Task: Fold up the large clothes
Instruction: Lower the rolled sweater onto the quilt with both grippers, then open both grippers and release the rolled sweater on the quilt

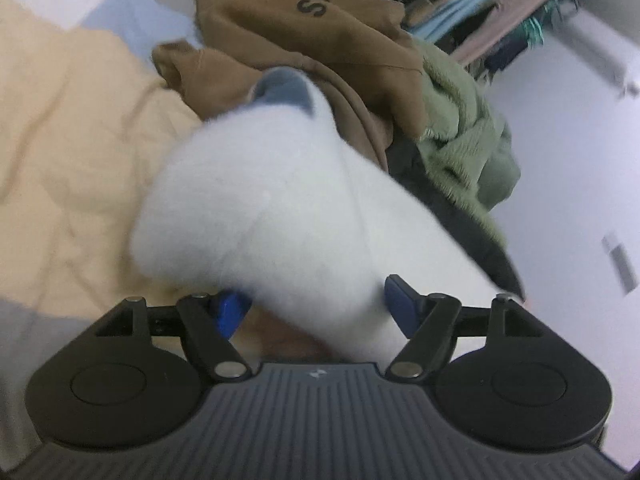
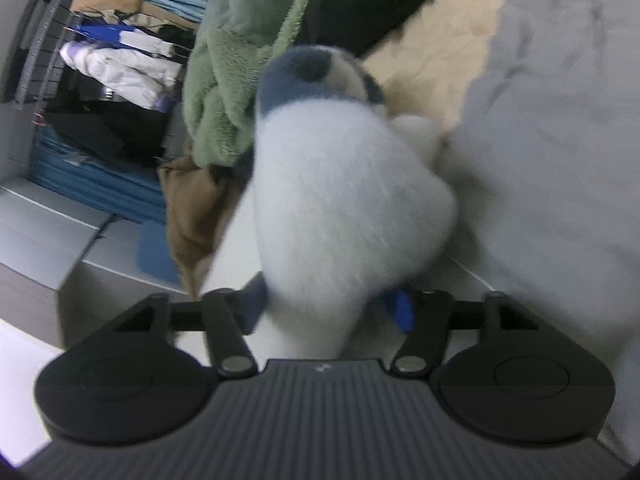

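We are pinching the soft, floppy white fluffy top (image 1: 264, 208) in our left tool (image 1: 316, 304) and right tool (image 2: 332, 304), both squeezing bunched fluff above the bed (image 1: 60, 140).

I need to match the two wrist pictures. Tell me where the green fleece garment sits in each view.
Left wrist: green fleece garment at right of centre, beyond the white fluffy garment.
Right wrist: green fleece garment at upper left, left of the white fluffy garment.
Shared landmark: the brown garment beside it.
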